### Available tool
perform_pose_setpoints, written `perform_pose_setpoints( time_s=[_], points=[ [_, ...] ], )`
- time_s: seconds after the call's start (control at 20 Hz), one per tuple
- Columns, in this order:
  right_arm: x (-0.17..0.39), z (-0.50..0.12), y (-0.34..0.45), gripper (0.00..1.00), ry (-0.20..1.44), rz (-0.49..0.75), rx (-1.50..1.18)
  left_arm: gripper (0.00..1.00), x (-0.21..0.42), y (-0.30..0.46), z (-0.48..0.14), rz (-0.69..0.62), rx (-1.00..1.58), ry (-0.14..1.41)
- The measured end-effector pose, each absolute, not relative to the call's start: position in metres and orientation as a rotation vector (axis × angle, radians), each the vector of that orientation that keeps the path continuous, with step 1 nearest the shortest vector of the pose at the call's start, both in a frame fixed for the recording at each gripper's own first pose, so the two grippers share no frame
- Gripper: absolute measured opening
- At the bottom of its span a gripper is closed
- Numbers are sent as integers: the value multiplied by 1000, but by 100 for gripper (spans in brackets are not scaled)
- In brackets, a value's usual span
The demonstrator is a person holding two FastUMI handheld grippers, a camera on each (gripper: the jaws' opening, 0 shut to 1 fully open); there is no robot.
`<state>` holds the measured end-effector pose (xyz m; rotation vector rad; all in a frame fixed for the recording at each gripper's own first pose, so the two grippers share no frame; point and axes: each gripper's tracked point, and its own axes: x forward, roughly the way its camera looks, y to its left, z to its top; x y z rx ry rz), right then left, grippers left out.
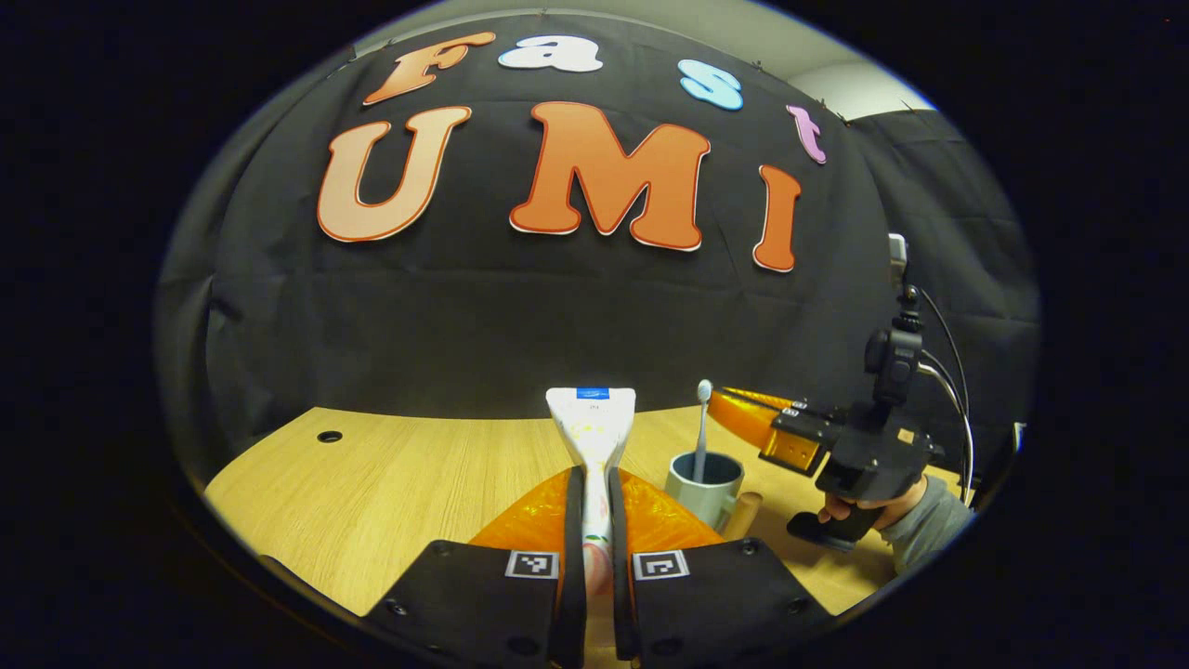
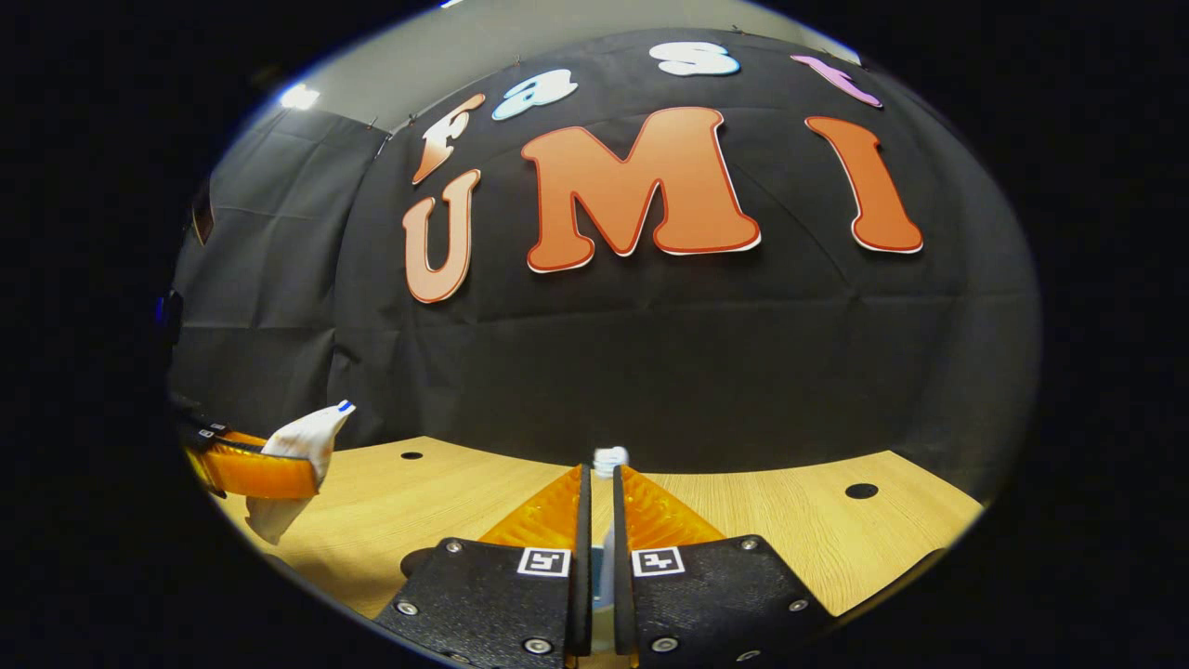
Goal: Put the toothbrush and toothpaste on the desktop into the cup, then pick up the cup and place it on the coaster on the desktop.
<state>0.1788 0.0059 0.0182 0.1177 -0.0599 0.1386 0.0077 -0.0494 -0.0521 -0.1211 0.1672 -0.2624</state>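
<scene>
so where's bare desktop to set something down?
Free: the desktop left of the left gripper, out to the grommet hole. Crowded: around the cup, where the right gripper holds the toothbrush.

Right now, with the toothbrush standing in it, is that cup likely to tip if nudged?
Probably not easily: the cup looks squat and thick-walled. Its side handle might make it swivel. The toothbrush stands tall above the rim, so it could rattle.

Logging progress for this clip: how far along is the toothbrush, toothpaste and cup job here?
Roughly halfway. The white toothbrush stands in the grey-green cup, with the right gripper closed on it, so it is not yet released. The left gripper holds the white toothpaste tube clamped above the wooden desktop, short of the cup. Left: drop in the tube, then carry the cup to the coaster.
</scene>
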Motion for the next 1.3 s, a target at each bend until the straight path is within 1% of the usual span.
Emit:
perform_pose_setpoints(
  time_s=[0.15,0.35,0.45,0.5,0.55,0.65,0.7,0.9,1.1,1.3],
  points=[
    [164,24,-3,10,-72,126,117,15,19,-61,-46,-273,-137,142],
    [147,23,-12,11,-48,130,144,15,25,-81,-31,-290,-182,95],
    [134,23,-19,13,-48,128,130,15,33,-90,-24,-301,-221,69],
    [129,25,-21,18,-51,133,126,15,37,-94,-20,-299,-232,54],
    [124,26,-22,20,-51,138,126,15,42,-98,-18,-305,-242,39],
    [114,26,-25,30,-45,144,123,15,48,-109,-14,-328,-268,16],
    [110,26,-27,38,-41,145,119,15,51,-114,-12,-339,-283,7],
    [93,22,-36,53,-41,139,128,15,64,-135,-4,-375,-346,-48],
    [80,17,-47,60,-31,121,127,15,73,-153,5,-414,-374,-101],
    [70,15,-59,60,-37,106,137,15,84,-171,4,-448,-391,-121]
  ],
)
